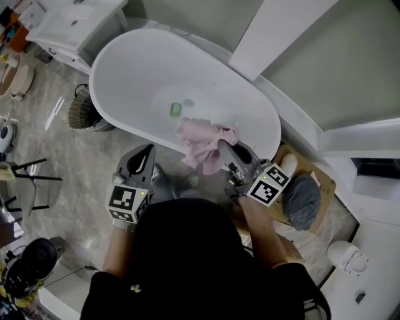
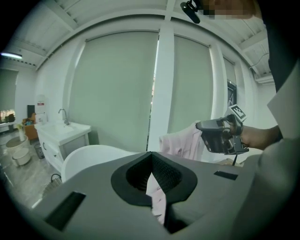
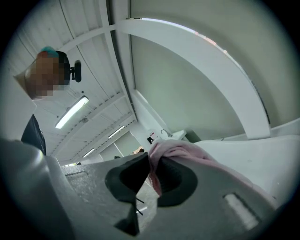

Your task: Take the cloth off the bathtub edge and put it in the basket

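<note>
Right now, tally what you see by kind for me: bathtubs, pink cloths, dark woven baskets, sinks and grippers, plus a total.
Bathtub: 1
Pink cloth: 1
Dark woven basket: 1
Sink: 1
Grippers: 2, the left gripper and the right gripper
Total: 6

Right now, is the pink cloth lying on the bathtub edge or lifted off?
Lifted: the right tongs, shut on the cloth, hold it up. Whether its end touches the bathtub rim, cannot tell.
</note>
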Available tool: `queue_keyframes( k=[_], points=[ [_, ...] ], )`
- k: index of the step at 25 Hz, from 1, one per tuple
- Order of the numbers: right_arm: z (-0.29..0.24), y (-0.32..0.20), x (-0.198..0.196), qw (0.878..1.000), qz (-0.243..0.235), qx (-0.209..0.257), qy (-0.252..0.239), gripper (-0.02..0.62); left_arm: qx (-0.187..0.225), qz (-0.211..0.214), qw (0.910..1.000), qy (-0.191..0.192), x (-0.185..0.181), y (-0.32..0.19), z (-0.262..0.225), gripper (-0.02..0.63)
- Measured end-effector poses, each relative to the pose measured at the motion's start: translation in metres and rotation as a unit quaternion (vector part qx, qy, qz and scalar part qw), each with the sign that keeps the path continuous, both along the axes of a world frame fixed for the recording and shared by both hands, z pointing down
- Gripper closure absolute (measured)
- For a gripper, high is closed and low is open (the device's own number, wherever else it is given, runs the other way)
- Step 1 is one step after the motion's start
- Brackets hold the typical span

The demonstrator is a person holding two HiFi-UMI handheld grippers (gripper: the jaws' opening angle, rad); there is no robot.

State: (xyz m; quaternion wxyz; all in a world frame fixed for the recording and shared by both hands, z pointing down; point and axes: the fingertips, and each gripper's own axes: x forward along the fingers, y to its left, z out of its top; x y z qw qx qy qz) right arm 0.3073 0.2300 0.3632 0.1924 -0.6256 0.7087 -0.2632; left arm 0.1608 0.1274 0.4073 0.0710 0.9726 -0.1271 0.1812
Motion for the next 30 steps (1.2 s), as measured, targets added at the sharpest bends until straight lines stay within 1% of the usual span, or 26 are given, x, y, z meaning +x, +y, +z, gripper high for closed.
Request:
queue_keyframes(
  k=[2,7,11,15,16,19,20,21,24,25,26,28,30],
  points=[
    [-0.005,-0.03,-0.019,1.0,-0.027,0.003,0.003,0.555,-0.003,-0.029,0.9996,-0.001,-0.025,-0.023,0.002,0.594],
    [-0.022,-0.055,-0.048,0.996,-0.091,0.018,0.001,0.555,0.003,-0.089,0.996,0.001,-0.065,-0.034,-0.006,0.594],
    [-0.029,-0.111,-0.1,0.989,-0.145,0.02,0.001,0.555,0.001,-0.14,0.9902,0.011,-0.122,-0.073,-0.008,0.594],
    [-0.037,-0.175,-0.169,0.98,-0.198,0.02,0.008,0.555,0.0,-0.18,0.9834,0.022,-0.189,-0.121,-0.009,0.594],
    [-0.039,-0.184,-0.181,0.977,-0.211,0.022,0.009,0.555,0.001,-0.19,0.9816,0.024,-0.201,-0.127,-0.01,0.594],
    [-0.047,-0.195,-0.202,0.97,-0.243,0.026,0.012,0.555,0.003,-0.219,0.9752,0.031,-0.221,-0.13,-0.018,0.594],
    [-0.048,-0.205,-0.218,0.967,-0.252,0.026,0.014,0.555,0.001,-0.23,0.9726,0.035,-0.237,-0.136,-0.019,0.594],
    [-0.048,-0.22,-0.239,0.965,-0.26,0.026,0.016,0.555,-0.002,-0.242,0.9694,0.038,-0.26,-0.148,-0.02,0.594],
    [-0.049,-0.283,-0.323,0.958,-0.285,0.019,0.024,0.555,-0.014,-0.274,0.9606,0.047,-0.347,-0.195,-0.016,0.594],
    [-0.05,-0.302,-0.347,0.956,-0.293,0.016,0.025,0.555,-0.016,-0.281,0.9581,0.05,-0.373,-0.208,-0.015,0.594],
    [-0.05,-0.316,-0.364,0.953,-0.301,0.013,0.024,0.555,-0.018,-0.29,0.9555,0.053,-0.391,-0.215,-0.015,0.594],
    [-0.048,-0.324,-0.374,0.949,-0.315,0.014,0.021,0.555,-0.017,-0.308,0.9496,0.055,-0.403,-0.214,-0.015,0.594],
    [-0.043,-0.322,-0.371,0.945,-0.328,0.018,0.016,0.555,-0.013,-0.328,0.9429,0.057,-0.4,-0.203,-0.014,0.594]
  ],
)
